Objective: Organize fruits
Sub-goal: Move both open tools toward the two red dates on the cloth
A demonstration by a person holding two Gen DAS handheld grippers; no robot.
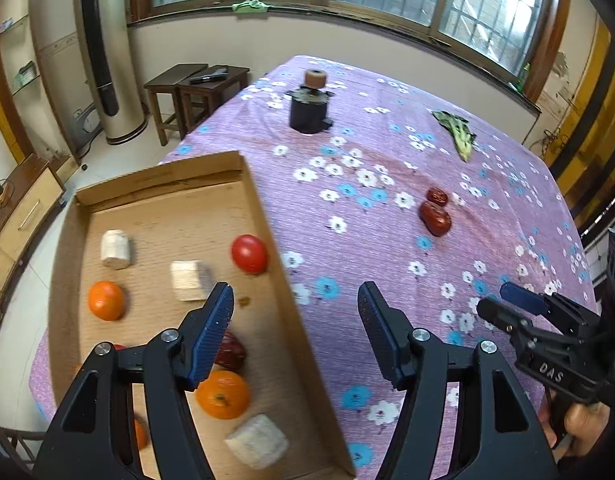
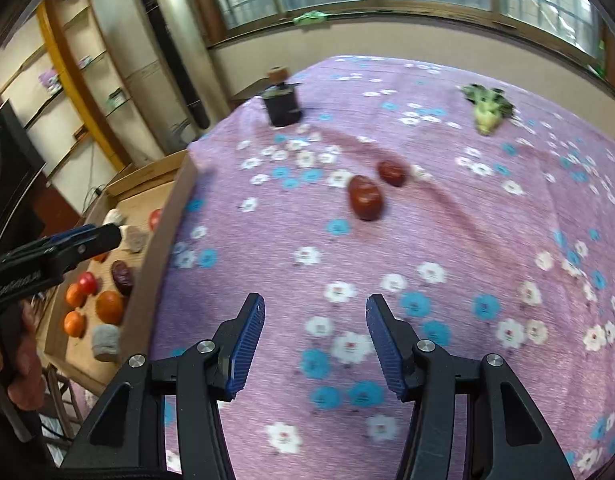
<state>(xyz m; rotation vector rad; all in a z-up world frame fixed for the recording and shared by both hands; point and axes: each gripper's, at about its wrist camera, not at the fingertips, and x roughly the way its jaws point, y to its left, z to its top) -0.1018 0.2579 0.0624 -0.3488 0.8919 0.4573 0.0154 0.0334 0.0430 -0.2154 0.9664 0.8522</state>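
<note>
Purple flowered cloth covers the counter [image 1: 387, 240]. Two red dates [image 1: 435, 212] are seen lying out on it, touching each other, right of the cardboard tray [image 1: 267, 208] holding oranges [image 1: 106, 300], a tomato [image 1: 249, 253] and pale chunks. Left gripper [image 1: 295, 300] and right gripper [image 2: 315, 312] are held with jaws open and empty, the left's over the tray's right wall.

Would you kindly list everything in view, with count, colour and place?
box: one, brown cardboard, table's left edge
oranges: at least three, in box
tomatoes: two, red, in box
white chunks: three, in box
dates: two dark red on cloth; a third in box
greens: one, far right on cloth
black pot: one, brown roll on top, far centre
cloth: purple, floral
left hand-held gripper: open, empty, over box edge
right hand-held gripper: open, empty, over cloth
</note>
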